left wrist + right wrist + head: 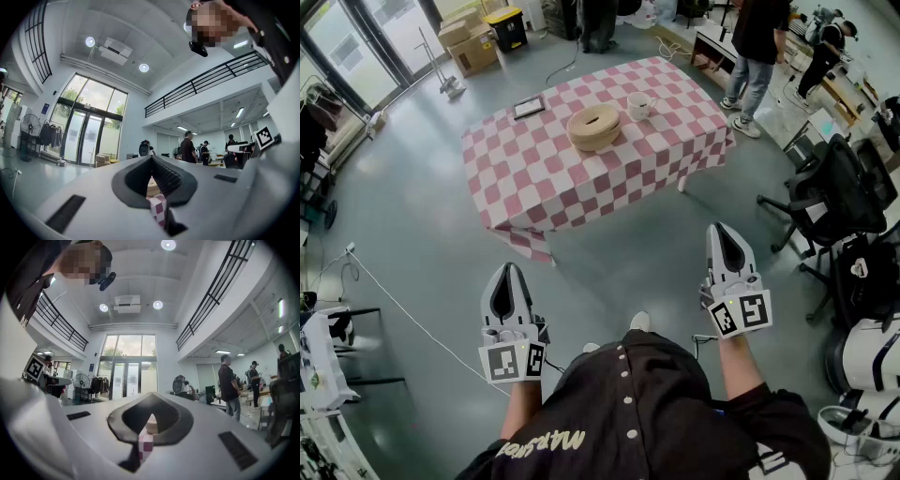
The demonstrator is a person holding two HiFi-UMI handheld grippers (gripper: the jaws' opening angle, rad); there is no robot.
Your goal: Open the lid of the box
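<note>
Round pale box (594, 127), lid (596, 118) on, toward the far side of the pink-checked table (544, 192). Just right of it a white cup (639, 105); to its far left a flat dark-framed item (529, 108), too small to name. Well apart from both claws, across a stretch of bare grey floor (609, 272).

Left gripper (508, 272): pressed together at the tips, pinching nothing, held level and aimed at the table. From the left gripper view, box (151, 187) framed in the window behind the closed tips, above a strip of checked cloth.

Right gripper (724, 230): likewise pressed together and empty, with the box (151, 426) framed the same way in its own view.

Lies ahead and far, between the two lines of aim, somewhat closer to the left claw's line than to the right's. Looks about equally distant from both, so favours neither hand clearly. Being round, offers no long axis to line up on.

Probably calls first for closing the gap to the table's near edge and spreading a claw before reaching for the lid's rim.
</note>
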